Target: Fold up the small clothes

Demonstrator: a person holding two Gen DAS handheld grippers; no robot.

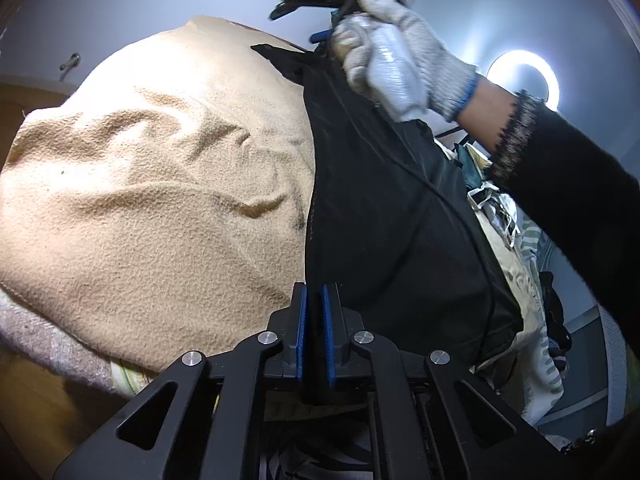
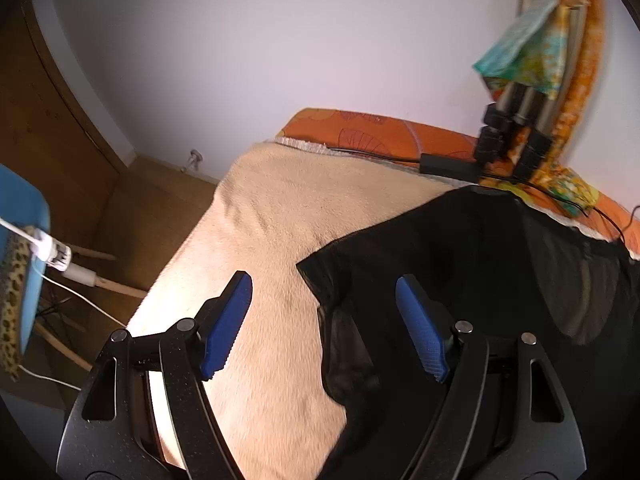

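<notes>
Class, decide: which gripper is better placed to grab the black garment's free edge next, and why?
Right. The right gripper is open over the black garment edge on the blanket, while the left gripper is closed on it.

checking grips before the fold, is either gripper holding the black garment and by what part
The left gripper is shut on the black garment, pinching its near edge. The right gripper is open and holds nothing.

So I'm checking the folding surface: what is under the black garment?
The black garment lies on a tan blanket spread over the bed. An orange sheet shows past the blanket's far edge. Whatever lies directly beneath the garment is covered.
</notes>
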